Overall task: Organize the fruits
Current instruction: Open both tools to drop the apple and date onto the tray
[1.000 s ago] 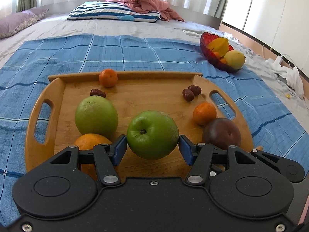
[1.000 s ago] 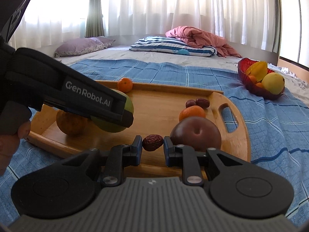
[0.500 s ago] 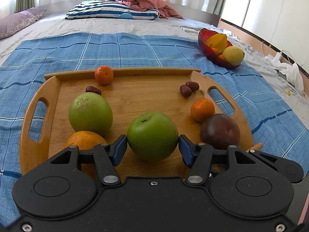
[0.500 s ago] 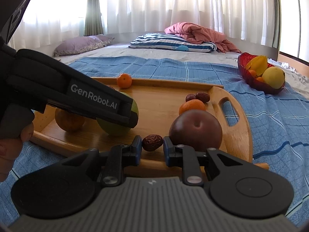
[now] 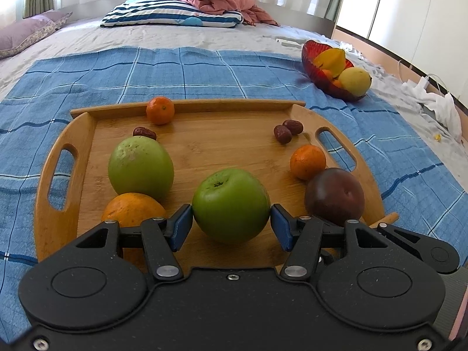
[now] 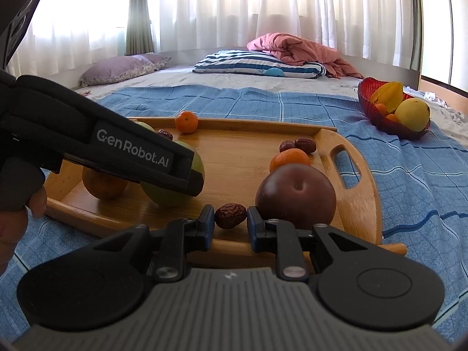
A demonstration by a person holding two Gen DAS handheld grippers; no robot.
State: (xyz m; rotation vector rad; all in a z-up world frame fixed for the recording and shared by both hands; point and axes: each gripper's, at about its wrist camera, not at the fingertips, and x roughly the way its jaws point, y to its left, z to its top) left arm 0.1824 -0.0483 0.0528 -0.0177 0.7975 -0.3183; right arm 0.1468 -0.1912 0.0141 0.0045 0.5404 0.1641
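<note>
Bed w/ tray point(image 5: 58, 222), L hand-held gripper point(image 5: 231, 228) around apple point(image 5: 231, 204)

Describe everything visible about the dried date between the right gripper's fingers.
The date is small, dark reddish-brown, wrinkled and slightly glossy, lying lengthwise across the gap of the right gripper, whose jaws are opening. It sits by the wooden tray's near edge, left of the dark purple fruit; a sliver of gap shows at each pad.

From my remote post I list: a blue checked blanket point(image 5: 204, 70) spread on the bed; striped pillow point(image 5: 172, 17) at the far end, with a crumpled pink quilt point(image 5: 210, 0) on it; purple pillow point(image 6: 122, 68) far left; white curtains point(image 6: 234, 8); white cloth heap point(image 5: 435, 102) at right.
</note>
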